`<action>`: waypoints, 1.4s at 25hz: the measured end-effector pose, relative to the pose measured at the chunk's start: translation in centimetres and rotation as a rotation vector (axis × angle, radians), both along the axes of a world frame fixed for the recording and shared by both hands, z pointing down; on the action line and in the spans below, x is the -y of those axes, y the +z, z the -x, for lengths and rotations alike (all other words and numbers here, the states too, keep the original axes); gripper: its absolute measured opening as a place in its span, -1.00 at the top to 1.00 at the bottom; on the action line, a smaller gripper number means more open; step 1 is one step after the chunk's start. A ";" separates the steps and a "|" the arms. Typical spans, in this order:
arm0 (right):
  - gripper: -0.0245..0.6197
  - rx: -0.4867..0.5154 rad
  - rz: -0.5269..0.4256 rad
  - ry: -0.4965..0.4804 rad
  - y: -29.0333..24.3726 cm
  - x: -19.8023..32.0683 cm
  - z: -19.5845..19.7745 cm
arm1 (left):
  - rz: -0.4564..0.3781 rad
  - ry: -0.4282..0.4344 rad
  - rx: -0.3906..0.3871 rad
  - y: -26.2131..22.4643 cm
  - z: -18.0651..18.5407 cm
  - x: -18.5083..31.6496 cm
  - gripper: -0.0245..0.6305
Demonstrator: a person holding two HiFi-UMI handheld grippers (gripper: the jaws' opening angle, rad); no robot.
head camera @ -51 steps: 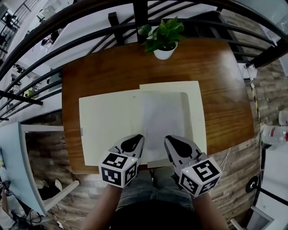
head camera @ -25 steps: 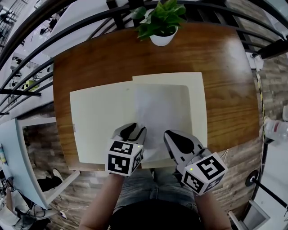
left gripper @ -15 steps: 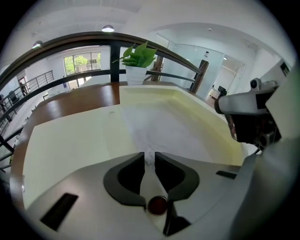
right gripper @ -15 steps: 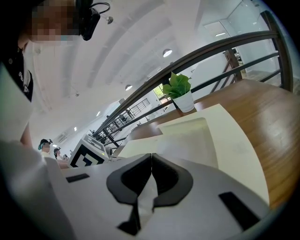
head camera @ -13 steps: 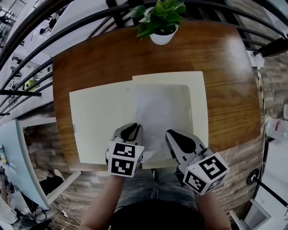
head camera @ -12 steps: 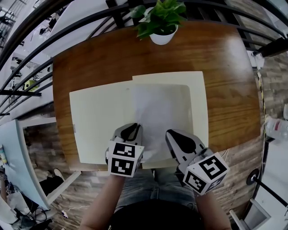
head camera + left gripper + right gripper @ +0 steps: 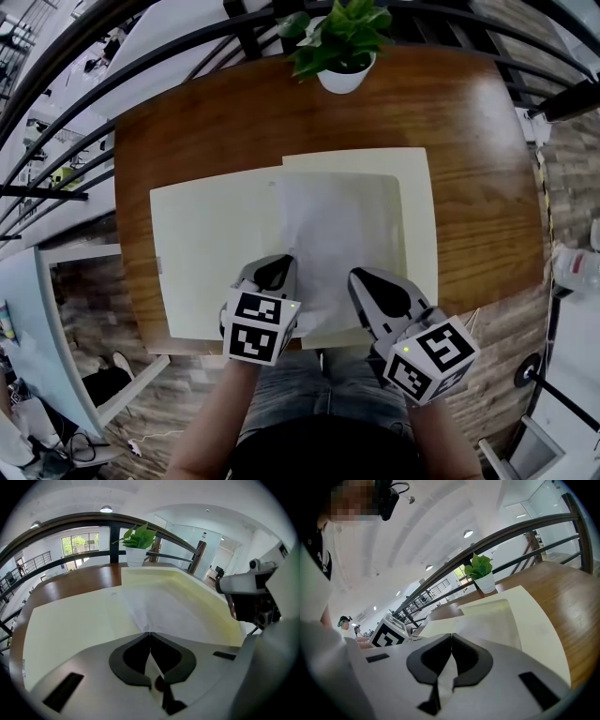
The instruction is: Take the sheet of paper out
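An open cream folder (image 7: 206, 253) lies on the wooden table (image 7: 469, 141), and a white sheet of paper (image 7: 337, 234) rests on its right half. My left gripper (image 7: 279, 264) sits at the sheet's near left edge. Its jaws have just been closing and now meet on the sheet (image 7: 164, 611), which runs back between them in the left gripper view (image 7: 150, 633). My right gripper (image 7: 363, 277) is at the near edge further right. It is shut (image 7: 451, 634), and a strip of the white sheet (image 7: 443, 677) shows between its jaws.
A potted green plant (image 7: 342, 52) stands at the table's far edge, with a dark metal railing (image 7: 187, 37) behind it. The table's near edge runs just under both grippers. Bare wood (image 7: 478, 234) borders the folder on the right.
The left gripper's jaws have narrowed from wide open to shut on the sheet's near edge. Neither gripper has shifted; the right stays shut.
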State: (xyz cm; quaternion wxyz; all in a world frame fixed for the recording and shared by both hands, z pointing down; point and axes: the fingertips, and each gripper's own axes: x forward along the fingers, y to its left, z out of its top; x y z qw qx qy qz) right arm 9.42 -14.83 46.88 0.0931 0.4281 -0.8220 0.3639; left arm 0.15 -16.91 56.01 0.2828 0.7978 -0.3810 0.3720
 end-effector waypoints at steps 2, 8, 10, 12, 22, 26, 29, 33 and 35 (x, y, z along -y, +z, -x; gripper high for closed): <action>0.84 -0.003 -0.006 0.003 -0.2 0.0 0.0 | -0.011 -0.013 -0.015 -0.4 0.2 0.0 0.86; 0.84 -0.008 -0.032 0.023 -1.2 -0.2 0.4 | -0.027 -0.045 -0.081 -2.4 1.0 -0.5 0.87; 0.84 -0.005 -0.044 0.023 -1.6 -0.4 1.0 | -0.037 -0.055 -0.096 -3.0 1.6 -0.7 0.87; 0.84 -0.005 -0.057 0.019 -2.0 -0.6 1.6 | -0.047 -0.066 -0.107 -3.6 2.3 -0.9 0.87; 0.84 -0.018 -0.137 0.010 -4.7 -1.3 4.1 | -0.114 -0.109 -0.125 -6.6 6.4 -2.0 0.87; 0.84 -0.025 -0.170 0.003 -5.7 -1.9 5.3 | -0.131 -0.129 -0.137 -7.5 8.1 -2.9 0.87; 0.84 -0.038 -0.181 -0.010 -6.3 -2.4 6.2 | -0.151 -0.143 -0.144 -8.4 9.3 -3.2 0.87; 0.84 -0.054 -0.195 -0.028 -6.8 -2.9 7.4 | -0.177 -0.156 -0.157 -9.2 10.6 -3.5 0.87; 0.84 -0.060 -0.207 -0.035 -7.2 -2.9 8.0 | -0.188 -0.169 -0.170 -9.7 11.4 -3.6 0.86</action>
